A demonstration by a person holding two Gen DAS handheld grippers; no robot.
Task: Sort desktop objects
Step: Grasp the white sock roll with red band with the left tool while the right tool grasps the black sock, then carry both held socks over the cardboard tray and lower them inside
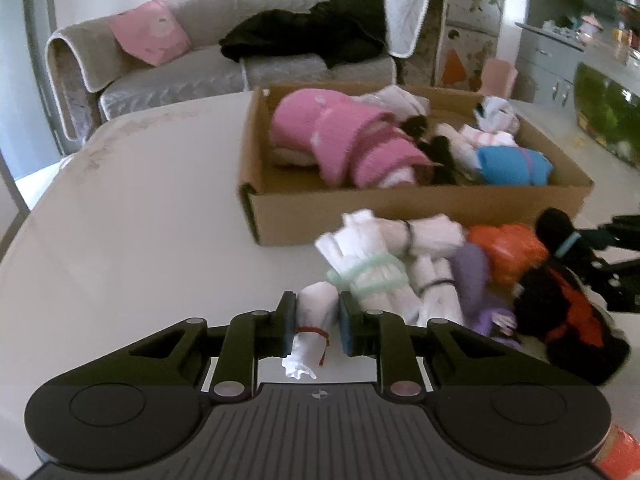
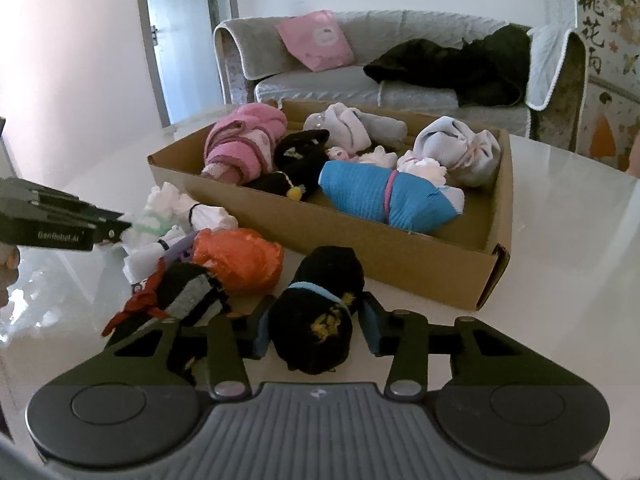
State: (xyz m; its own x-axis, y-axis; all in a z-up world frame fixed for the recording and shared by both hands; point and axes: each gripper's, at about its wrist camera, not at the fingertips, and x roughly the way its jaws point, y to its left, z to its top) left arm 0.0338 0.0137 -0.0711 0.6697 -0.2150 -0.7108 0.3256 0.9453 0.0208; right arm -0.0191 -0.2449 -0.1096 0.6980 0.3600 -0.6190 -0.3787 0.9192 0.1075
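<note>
My left gripper (image 1: 317,306) is shut on a small white sock roll (image 1: 308,344) tied with a red band, low over the white table. Beside it lie a white roll with a green band (image 1: 372,276), a purple roll (image 1: 476,280) and an orange roll (image 1: 508,248). My right gripper (image 2: 318,308) is shut on a black sock roll (image 2: 316,280) with a light-blue band and a yellow emblem. The roll rests on the table just in front of the cardboard box (image 2: 360,248). The box holds pink, blue, black and grey rolls.
A black-and-grey roll with red trim (image 2: 188,292) lies left of the right gripper. A grey sofa (image 1: 168,80) with a pink cushion and dark clothing stands behind the table. Bare tabletop (image 1: 140,200) stretches left of the box. A green tank (image 1: 608,116) sits at far right.
</note>
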